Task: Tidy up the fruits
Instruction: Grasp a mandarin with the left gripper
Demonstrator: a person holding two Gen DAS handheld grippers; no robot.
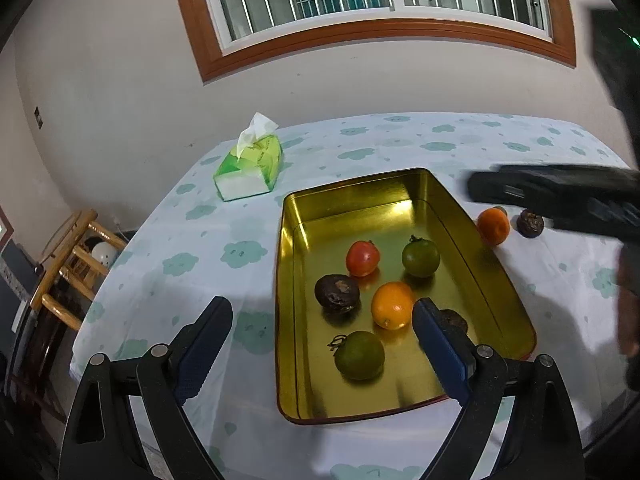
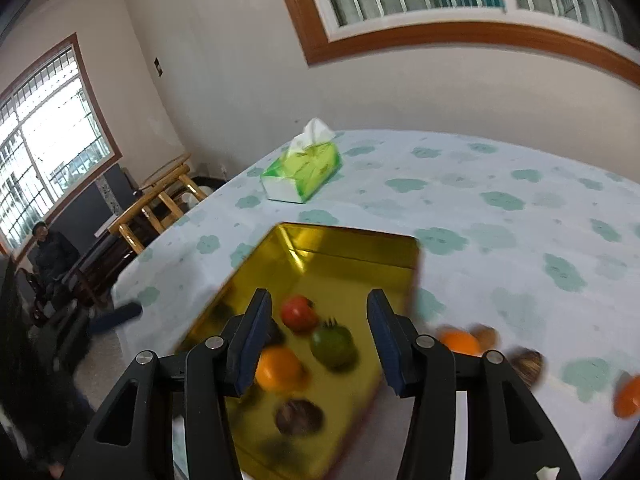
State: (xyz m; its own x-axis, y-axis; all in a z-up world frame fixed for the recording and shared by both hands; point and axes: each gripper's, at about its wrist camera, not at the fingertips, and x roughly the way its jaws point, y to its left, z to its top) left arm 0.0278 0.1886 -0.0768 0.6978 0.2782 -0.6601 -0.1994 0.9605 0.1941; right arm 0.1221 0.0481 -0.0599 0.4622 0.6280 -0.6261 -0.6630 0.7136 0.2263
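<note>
A gold metal tray (image 1: 472, 240) lies on the cloud-print tablecloth. In it are a red tomato (image 1: 362, 258), two green tomatoes (image 1: 420, 258), an orange (image 1: 392, 305) and dark wrinkled fruits (image 1: 336, 294). My left gripper (image 1: 323, 306) hangs open over the tray's near left part, holding nothing. Right of the tray, on the cloth, sit another orange (image 1: 493, 226) and a dark fruit (image 1: 530, 222). The right wrist view is blurred. There my right gripper (image 2: 320, 320) stands open above the tray (image 2: 348, 248), empty, with the red tomato (image 2: 298, 312) and a green tomato (image 2: 332, 344) below its gap.
A green tissue box (image 1: 250, 168) stands on the cloth behind the tray. A wooden stool (image 1: 68, 264) is off the table's left edge. A person in dark clothes (image 2: 48, 252) sits far left. Loose oranges (image 2: 460, 342) lie right of the tray.
</note>
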